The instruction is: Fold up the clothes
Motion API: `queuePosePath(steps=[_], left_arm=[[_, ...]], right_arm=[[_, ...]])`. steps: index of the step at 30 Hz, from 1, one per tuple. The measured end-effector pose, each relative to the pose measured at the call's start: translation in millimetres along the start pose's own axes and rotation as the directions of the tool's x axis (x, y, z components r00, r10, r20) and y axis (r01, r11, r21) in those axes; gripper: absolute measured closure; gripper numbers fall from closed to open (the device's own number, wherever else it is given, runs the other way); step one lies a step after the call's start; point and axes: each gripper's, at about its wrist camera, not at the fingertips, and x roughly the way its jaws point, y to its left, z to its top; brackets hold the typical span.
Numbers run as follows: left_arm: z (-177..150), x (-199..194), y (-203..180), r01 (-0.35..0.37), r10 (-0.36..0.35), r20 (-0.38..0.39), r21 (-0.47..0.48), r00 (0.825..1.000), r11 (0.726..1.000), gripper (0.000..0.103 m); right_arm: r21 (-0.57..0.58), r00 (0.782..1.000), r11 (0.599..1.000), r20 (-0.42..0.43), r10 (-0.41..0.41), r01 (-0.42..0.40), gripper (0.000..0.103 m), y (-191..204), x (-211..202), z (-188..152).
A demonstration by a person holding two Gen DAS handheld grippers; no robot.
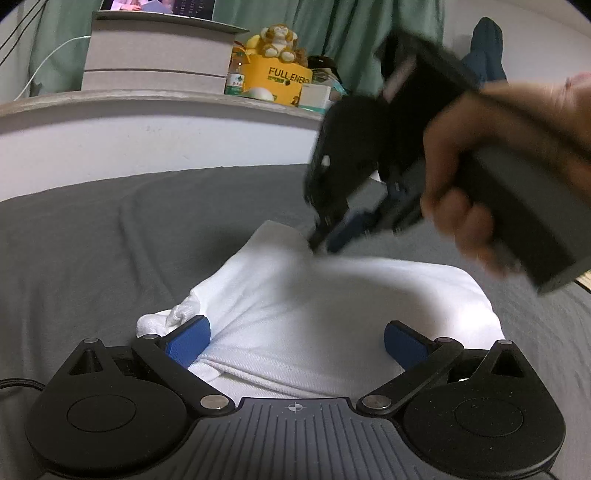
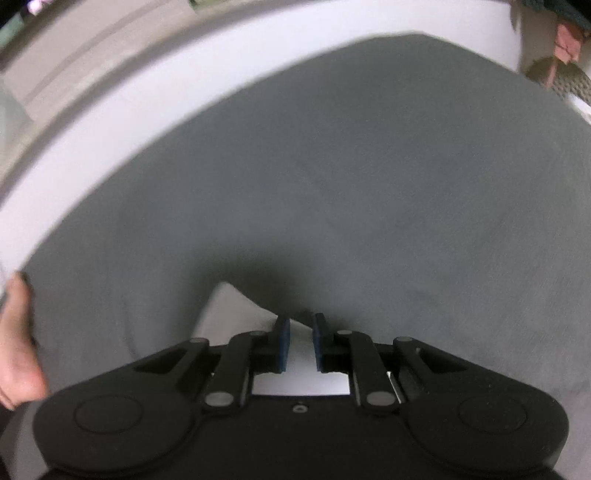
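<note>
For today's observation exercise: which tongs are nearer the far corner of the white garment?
Right. The right tongs pinch the white garment at its far corner; the left tongs stand open over its near edge, at the opposite end.

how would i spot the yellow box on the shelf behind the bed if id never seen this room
Look past the grey bed sheet to the pale ledge in front of the green curtain. Right of the stacked grey drawers sits the yellow box. It alone bears black lettering, with a plush monkey on top.
</note>
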Motion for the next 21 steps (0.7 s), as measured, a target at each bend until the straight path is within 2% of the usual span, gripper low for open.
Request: queuePosePath(steps=[3, 5, 9, 12, 13, 15, 20, 21], left_arm=[[-1.0, -0.4, -1.1, -0.001, 0.001, 0.0, 0.002, 1.0, 1.0, 0.0], [-1.3, -1.2, -0.9, 0.001, -0.001, -0.002, 0.004, 1.0, 1.0, 0.0], [0.6, -1.6, -0.4, 0.009, -0.009, -0.015, 0.016, 1.0, 1.0, 0.0], [1.0, -2.3, -0.6, 0.018, -0.017, -0.025, 0.041, 1.0, 0.999, 0.0], [0.9, -3.2, -0.6, 0.023, -0.022, -0.027, 0.046, 0.999, 0.999, 0.0], [0.8, -6.2, 1.5, 0.041, -0.04, -0.021, 0.038, 0.999, 0.998, 0.0], [-1.2, -13.1, 8.6, 0.089, -0.089, -0.007, 0.025, 0.996, 0.996, 0.0], [-1.4, -14.0, 8.8, 0.094, -0.094, -0.01, 0.025, 0.996, 0.995, 0.0]], right_arm=[[-0.043, 1.0, 0.999, -0.025, 0.004, -0.005, 0.088, 13.0, 5.3, -6.7], [-0.064, 0.999, 0.998, -0.039, -0.021, 0.018, 0.087, 15.0, 19.6, -11.9], [0.017, 1.0, 1.0, -0.013, 0.025, -0.025, 0.084, 2.9, 26.5, -4.2], [0.046, 0.996, 0.996, 0.047, 0.078, -0.08, 0.081, -10.8, -2.0, -11.4], [0.034, 0.991, 0.994, 0.088, 0.101, -0.105, 0.077, -16.5, -21.6, -19.5], [-0.009, 0.983, 0.995, 0.151, 0.103, -0.103, 0.058, -28.7, -62.1, -48.0], [-0.079, 0.975, 0.997, 0.222, 0.026, -0.009, 0.056, -59.7, -127.4, -137.2], [-0.079, 0.973, 0.997, 0.231, 0.027, -0.009, 0.056, -63.5, -128.1, -149.5]])
